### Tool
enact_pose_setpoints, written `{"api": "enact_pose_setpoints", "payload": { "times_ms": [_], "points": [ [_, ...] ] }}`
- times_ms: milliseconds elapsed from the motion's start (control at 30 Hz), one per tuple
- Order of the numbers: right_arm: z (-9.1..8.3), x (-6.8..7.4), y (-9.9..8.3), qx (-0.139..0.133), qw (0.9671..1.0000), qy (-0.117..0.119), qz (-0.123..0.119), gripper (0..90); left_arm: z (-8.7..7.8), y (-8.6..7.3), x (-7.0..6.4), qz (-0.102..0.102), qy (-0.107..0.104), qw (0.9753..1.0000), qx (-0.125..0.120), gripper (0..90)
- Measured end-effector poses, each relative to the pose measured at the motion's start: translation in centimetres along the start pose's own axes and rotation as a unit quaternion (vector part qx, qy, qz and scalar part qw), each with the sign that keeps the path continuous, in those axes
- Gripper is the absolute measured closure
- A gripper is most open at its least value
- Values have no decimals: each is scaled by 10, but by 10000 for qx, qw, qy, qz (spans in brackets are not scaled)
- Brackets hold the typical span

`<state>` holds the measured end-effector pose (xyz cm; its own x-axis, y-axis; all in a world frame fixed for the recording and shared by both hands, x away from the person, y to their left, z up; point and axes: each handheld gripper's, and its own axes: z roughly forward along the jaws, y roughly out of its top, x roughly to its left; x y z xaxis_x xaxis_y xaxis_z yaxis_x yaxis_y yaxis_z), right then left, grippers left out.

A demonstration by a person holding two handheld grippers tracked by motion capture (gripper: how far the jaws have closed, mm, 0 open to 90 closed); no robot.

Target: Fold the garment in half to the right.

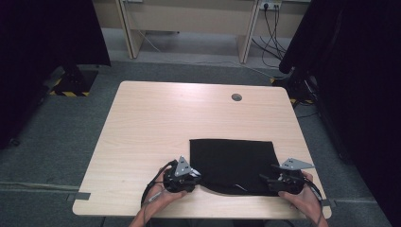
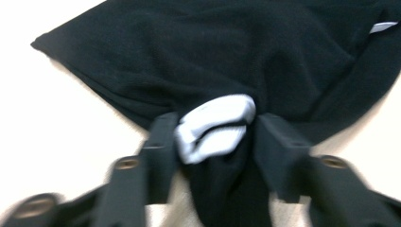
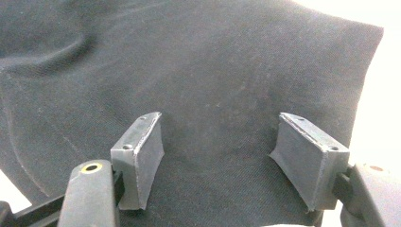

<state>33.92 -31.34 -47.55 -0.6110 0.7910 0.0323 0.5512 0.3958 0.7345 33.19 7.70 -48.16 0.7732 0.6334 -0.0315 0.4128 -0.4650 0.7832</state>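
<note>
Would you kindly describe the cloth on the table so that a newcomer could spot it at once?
On the light wooden table, look to the near edge, between the left gripper and right gripper. The black cloth lies there, folded roughly square. It is the one dark patch on the pale top, with a small white tag pinched at its near left corner.

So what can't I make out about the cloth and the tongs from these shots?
- Left tongs: the left gripper view is blurred; whether the black cloth is firmly pinched is unclear.
- White label: any print is lost to blur.
- Cloth's near edge: partly covered by both grippers in the high view.
- Right tongs: open; contact with the cloth is unclear.
</note>
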Motion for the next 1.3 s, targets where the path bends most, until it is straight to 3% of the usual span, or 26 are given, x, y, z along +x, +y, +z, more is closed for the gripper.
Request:
{"api": "enact_pose_setpoints", "payload": {
  "times_ms": [100, 200, 333, 633, 900, 1300],
  "points": [
    [0, -1, 0, 8, 10000, 7, -2, 337, 1, 0, 0, -36, -112, 9999, 4, 713],
    [-1, -1, 0, 18, 10000, -2, -6, 338, 1, 1, -1, -48, -130, 9999, -3, 746],
    [-3, -4, -1, 35, 10000, -16, 24, 344, 1, 1, -4, -103, -186, 9998, 7, 755],
    [-10, -10, -6, 51, 9999, -65, 99, 349, 4, 3, -14, 4, -187, 9998, 1, 755],
    [-16, -13, -10, 95, 9997, -120, 168, 352, 5, 4, -16, -99, -193, 9998, 0, 754],
    [-22, -18, -11, 250, 9992, -197, 227, 344, 8, 5, -24, -76, -353, 9993, 14, 756]
  ]
}}
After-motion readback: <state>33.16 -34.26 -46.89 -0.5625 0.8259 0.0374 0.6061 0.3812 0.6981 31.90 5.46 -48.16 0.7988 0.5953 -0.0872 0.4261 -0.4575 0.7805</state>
